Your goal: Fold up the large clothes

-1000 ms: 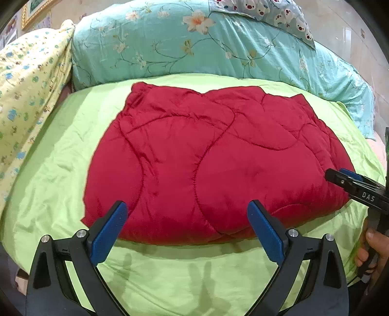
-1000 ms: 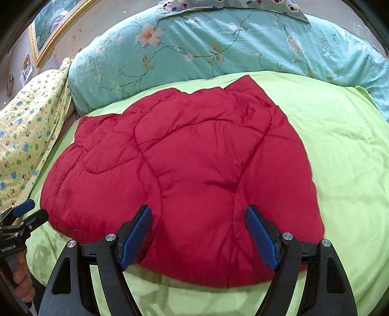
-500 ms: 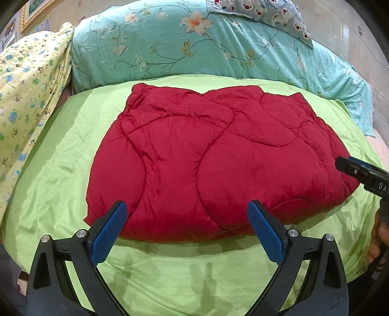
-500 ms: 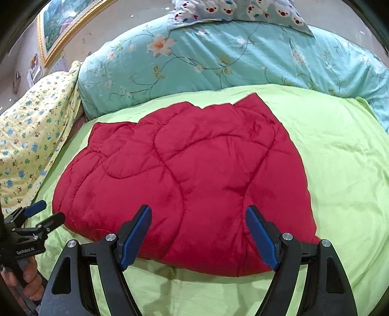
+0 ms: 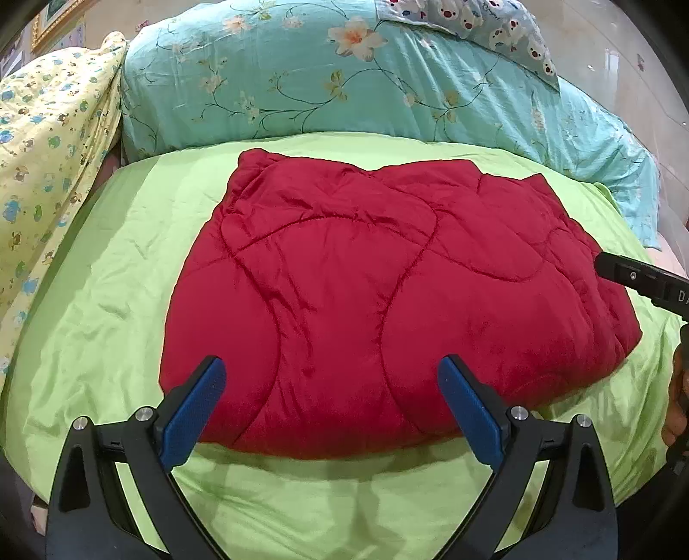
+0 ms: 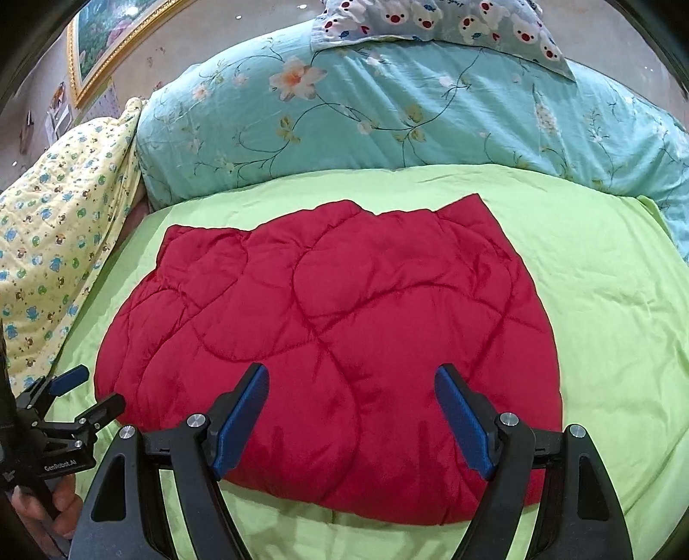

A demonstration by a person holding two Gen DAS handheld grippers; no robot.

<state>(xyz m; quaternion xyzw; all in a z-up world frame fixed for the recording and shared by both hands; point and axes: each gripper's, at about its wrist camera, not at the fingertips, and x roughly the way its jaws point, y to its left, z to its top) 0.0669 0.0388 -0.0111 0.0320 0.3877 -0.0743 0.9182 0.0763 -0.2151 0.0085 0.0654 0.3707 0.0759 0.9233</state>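
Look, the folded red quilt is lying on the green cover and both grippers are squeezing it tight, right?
Not quite. The folded red quilt does lie on the green cover, but neither gripper squeezes it. The right gripper stands open in the right wrist view, and the left gripper stands open in the left wrist view, with no quilt pinched.

Prob. home bedroom: bed (image 6: 603, 301), pillow (image 6: 430, 21), framed pic (image 6: 99, 43).

Gilt-framed painting (image 6: 103, 47) on beige wall (image 6: 241, 38).
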